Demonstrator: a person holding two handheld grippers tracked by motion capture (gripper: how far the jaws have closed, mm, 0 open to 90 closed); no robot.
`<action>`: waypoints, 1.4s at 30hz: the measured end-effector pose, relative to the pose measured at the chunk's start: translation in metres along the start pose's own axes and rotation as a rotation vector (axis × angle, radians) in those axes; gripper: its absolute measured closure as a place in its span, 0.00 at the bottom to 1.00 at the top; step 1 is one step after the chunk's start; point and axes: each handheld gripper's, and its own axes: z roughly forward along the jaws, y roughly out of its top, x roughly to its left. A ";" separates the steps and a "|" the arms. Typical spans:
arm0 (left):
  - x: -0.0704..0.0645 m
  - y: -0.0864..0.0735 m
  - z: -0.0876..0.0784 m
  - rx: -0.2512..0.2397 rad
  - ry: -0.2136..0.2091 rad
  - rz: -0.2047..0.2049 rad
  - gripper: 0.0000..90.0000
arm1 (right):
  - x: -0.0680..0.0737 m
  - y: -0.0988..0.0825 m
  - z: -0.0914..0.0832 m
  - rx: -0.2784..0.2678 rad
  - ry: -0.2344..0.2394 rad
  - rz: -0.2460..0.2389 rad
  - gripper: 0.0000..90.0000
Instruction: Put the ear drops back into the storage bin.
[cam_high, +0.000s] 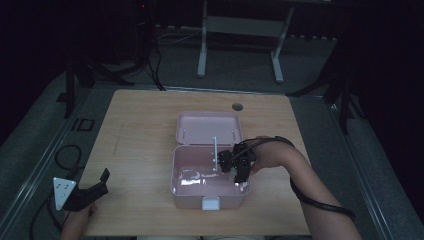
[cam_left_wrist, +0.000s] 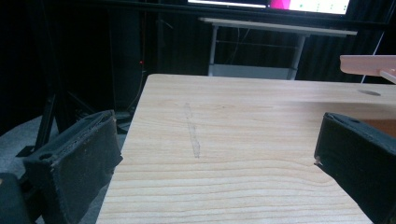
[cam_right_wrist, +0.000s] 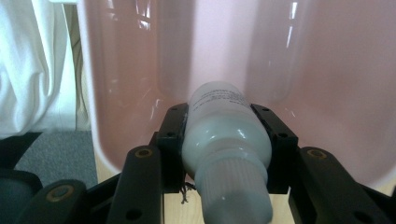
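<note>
Holding a white bottle (cam_right_wrist: 224, 140) tight between its jaws, the right gripper (cam_high: 239, 169) hangs inside the pink box (cam_high: 181, 176); releasing it remains. The left gripper (cam_high: 92, 190) waits open, well apart.

I worked in a dim lab room: beyond my left claw (cam_left_wrist: 210, 154) stood a height-adjustable desk frame (cam_high: 240, 45), lit monitors (cam_left_wrist: 271, 4), black tripod stands (cam_high: 75, 80) and cables (cam_high: 67, 155) on grey carpet.

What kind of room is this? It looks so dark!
Probably a lab or test room: one wooden table on grey carpet, black stands and cables around it, a white desk frame behind, and a hand-held gripper lowering a bottle into a pink box.
</note>
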 end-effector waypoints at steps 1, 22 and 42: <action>0.000 0.000 0.000 0.000 0.000 0.000 0.00 | 0.000 0.001 0.002 0.003 0.001 0.001 0.66; 0.000 0.000 0.000 0.000 -0.001 0.000 0.00 | -0.004 0.024 0.052 0.044 0.046 -0.037 0.66; 0.000 0.000 0.000 0.001 -0.004 0.000 0.00 | -0.010 0.029 0.088 0.132 0.061 0.012 0.66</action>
